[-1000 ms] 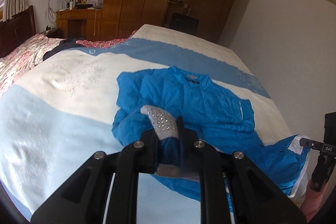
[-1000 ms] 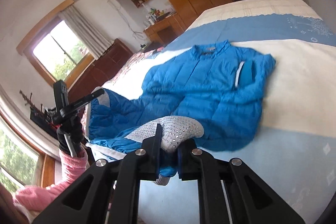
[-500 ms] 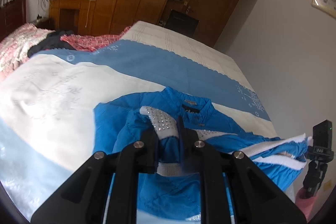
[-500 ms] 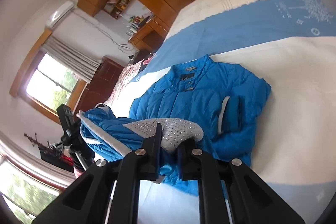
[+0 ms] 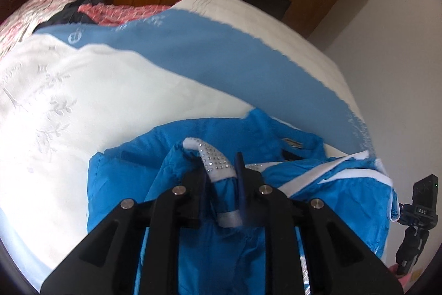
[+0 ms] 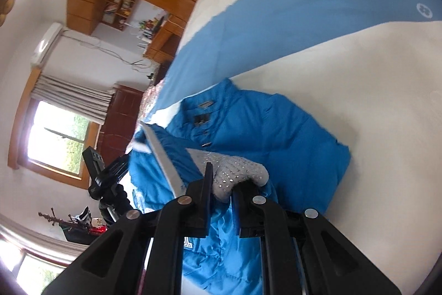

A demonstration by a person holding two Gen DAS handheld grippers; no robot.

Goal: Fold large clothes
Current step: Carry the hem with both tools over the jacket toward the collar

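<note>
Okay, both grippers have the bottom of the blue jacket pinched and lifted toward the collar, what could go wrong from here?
1. The left gripper pinches only the studded grey hem band, and its jaws have just been opening slightly; that corner could slip out early.
2. The hem sags between the left gripper and the right gripper, so the blue jacket may land creased.
3. The collar sits off to one side of the carried hem, so the fold may land skewed.

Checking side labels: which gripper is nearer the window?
Left. The left gripper is on the window side of the jacket; the right gripper holds the jacket's hem farther from the window.
</note>
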